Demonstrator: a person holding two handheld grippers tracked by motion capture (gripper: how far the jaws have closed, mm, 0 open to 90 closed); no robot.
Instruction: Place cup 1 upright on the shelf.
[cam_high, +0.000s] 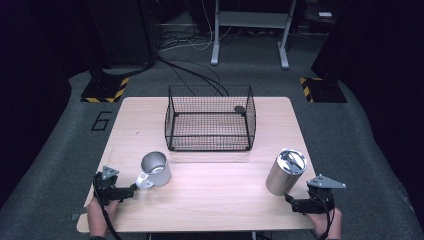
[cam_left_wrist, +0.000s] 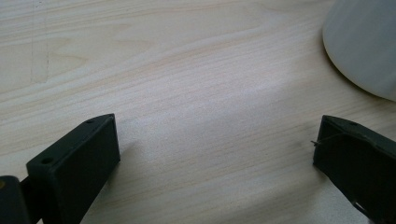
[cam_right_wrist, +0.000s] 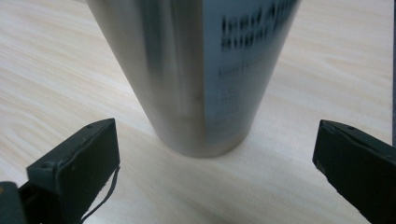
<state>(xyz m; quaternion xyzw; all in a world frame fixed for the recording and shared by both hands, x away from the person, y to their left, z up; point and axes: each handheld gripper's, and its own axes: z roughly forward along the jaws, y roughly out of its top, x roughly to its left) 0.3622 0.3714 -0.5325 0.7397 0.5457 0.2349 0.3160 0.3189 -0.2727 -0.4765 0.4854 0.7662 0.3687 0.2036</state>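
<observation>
Counter (cam_high: 210, 190), light wood, carries everything. Wire basket (cam_high: 210, 125) sits near the far edge, centred; nothing inside it that counts as a task item, only a small dark round spot at its far right corner, too small to identify. Judged from layout: work looks like loading the two vessels into the basket, and none of it is done yet; both still stand on the counter's near half, ungrasped. Both pick-ups and both placements remain.

Steel tumbler (cam_high: 286, 171) stands upright near the near right corner, lid on top, printed label on its side visible in the right gripper view. Metal mug (cam_high: 155, 170) stands upright toward the near left, open top up, white handle pointing at the near left corner.

Right claw (cam_high: 295, 202) at the near right edge, jaws wide apart, holding nothing. In the right gripper view the tumbler (cam_right_wrist: 196, 79) sits ahead between the jaw lines, not touched.

Left claw (cam_high: 131, 191) at the near left edge, jaws wide apart, empty. High view puts its tips just beside the mug handle; contact unclear. Left gripper view shows the mug's pale side (cam_left_wrist: 364, 46) off to the upper right, clear of the jaws, bare wood between them.
</observation>
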